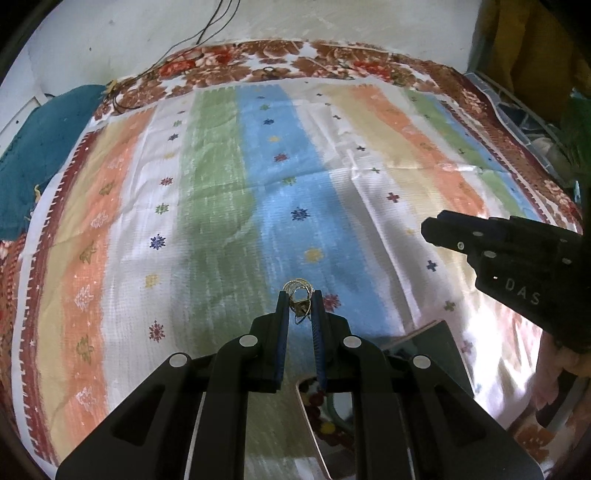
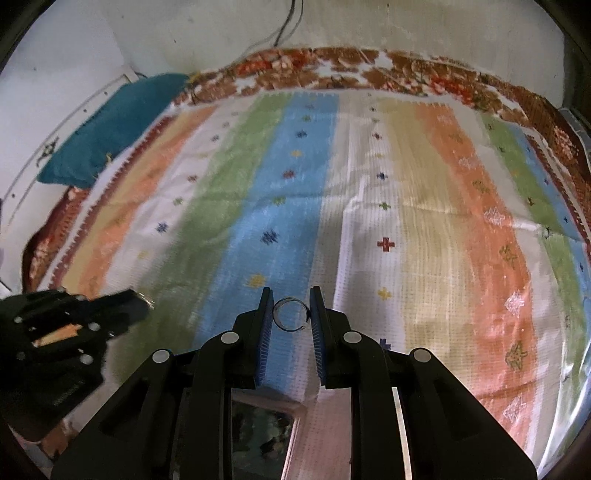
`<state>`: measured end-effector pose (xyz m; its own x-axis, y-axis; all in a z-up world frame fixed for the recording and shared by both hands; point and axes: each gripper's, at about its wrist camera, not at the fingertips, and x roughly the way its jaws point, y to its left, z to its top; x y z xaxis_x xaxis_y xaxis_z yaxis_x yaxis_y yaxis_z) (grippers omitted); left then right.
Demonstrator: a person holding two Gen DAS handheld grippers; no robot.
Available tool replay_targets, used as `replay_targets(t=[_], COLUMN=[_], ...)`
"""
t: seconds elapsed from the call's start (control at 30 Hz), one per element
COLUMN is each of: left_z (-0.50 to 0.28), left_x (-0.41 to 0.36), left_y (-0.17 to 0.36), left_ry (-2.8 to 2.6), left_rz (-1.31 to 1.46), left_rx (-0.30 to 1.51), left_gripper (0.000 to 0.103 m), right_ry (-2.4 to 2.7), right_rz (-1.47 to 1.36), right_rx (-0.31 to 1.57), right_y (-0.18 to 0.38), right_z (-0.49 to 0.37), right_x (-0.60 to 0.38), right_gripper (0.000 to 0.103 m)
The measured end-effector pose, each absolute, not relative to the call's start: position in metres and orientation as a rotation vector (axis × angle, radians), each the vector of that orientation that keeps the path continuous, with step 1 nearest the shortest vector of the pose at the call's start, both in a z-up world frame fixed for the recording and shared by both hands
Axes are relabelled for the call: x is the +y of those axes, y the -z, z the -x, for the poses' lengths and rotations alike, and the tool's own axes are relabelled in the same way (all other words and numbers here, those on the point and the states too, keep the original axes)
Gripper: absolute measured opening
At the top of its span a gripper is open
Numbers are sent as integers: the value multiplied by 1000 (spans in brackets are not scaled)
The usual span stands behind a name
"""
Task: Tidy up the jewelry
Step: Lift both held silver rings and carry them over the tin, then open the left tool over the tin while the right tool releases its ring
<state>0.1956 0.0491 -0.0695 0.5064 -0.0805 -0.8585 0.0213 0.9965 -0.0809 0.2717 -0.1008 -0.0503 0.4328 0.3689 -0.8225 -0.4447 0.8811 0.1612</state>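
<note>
My left gripper [image 1: 300, 303] is shut on a gold wire earring [image 1: 298, 295] with small loops, held between its blue pads above the striped cloth. My right gripper [image 2: 291, 309] is shut on a thin dark ring [image 2: 290, 314], an open band, held between its pads. The right gripper also shows at the right of the left wrist view [image 1: 517, 266]. The left gripper shows at the lower left of the right wrist view [image 2: 70, 325], with the earring glinting at its tip [image 2: 147, 300]. A clear organizer box with a copper-coloured rim [image 1: 424, 332] lies under both grippers, mostly hidden [image 2: 266, 432].
A striped cloth [image 1: 221, 184] covers a bed with a brown floral blanket [image 1: 258, 62]. A teal pillow [image 1: 37, 155] lies at the far left. Wires [image 1: 207, 26] hang on the wall behind. Clutter stands at the right edge [image 1: 535, 122].
</note>
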Motion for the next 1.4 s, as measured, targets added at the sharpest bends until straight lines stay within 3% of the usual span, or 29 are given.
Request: replay_targets(t=[0.5, 1.4], left_z=[-156, -123], left_x=[34, 18], left_y=[55, 61], left_ry=[72, 91], left_rz=[49, 28], left_rx=[1002, 1010], left_gripper=[12, 12], right_ry=[-502, -684], right_rz=[166, 27], right_rx=[898, 942], right_y=[32, 29], right_z=[-228, -182], right_x=[-103, -119], right_gripper=[21, 21])
